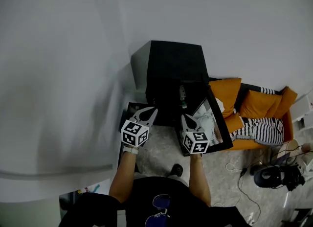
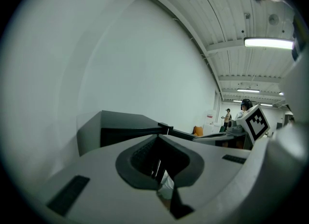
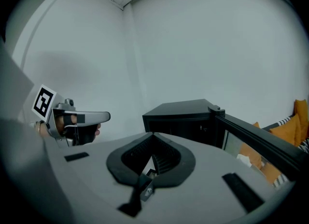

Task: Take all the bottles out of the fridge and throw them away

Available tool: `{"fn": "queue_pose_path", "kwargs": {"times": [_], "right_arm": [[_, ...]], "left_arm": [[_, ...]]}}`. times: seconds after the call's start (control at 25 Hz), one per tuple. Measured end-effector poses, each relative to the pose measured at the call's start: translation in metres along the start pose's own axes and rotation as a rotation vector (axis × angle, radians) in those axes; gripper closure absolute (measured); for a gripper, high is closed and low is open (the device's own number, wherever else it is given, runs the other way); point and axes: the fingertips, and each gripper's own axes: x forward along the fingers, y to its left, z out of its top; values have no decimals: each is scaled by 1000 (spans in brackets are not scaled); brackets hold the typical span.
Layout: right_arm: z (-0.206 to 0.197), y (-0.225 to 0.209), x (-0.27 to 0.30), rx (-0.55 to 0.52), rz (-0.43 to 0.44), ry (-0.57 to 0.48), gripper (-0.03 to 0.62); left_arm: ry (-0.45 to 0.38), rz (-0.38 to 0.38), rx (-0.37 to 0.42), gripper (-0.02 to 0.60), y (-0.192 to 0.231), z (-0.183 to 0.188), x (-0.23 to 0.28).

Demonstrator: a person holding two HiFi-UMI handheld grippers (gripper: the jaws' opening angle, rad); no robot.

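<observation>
A black mini fridge (image 1: pixel 171 69) stands against the white wall with its door (image 1: pixel 208 125) swung open to the right. Inside, a small pale bottle (image 1: pixel 182 96) shows in the dark opening. My left gripper (image 1: pixel 152 110) is shut and empty, just in front of the fridge's left side. My right gripper (image 1: pixel 185 118) is also shut and empty, in front of the opening near the door. The left gripper view has its shut jaws (image 2: pixel 158 139) aimed at the fridge (image 2: pixel 120 127). The right gripper view shows its shut jaws (image 3: pixel 153 135) before the fridge (image 3: pixel 183 114) and door (image 3: pixel 260 141).
A black bin-like box (image 1: pixel 126 118) sits on the floor left of the fridge. Orange cushions and striped cloth (image 1: pixel 254 116) lie to the right, with cables and a dark device (image 1: pixel 274 176) on the floor. White items (image 1: pixel 208 122) sit in the door.
</observation>
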Motion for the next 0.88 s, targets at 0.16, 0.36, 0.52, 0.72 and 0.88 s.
{"fn": "queue_pose_path", "kwargs": {"times": [0.16, 0.36, 0.52, 0.72, 0.88], "right_arm": [[-6, -4, 6, 3, 0, 12, 586], [-29, -17, 20, 16, -8, 44, 586], [-62, -31, 38, 14, -27, 85, 586], [-115, -56, 62, 24, -59, 142, 586], [-145, -76, 78, 42, -99, 153, 586]], "left_arm": [[12, -3, 5, 575, -1, -5, 4], [50, -9, -2, 575, -1, -30, 16], [98, -18, -26, 575, 4, -71, 27], [165, -30, -63, 575, 7, -129, 44], [197, -45, -71, 575, 6, -158, 52]]}}
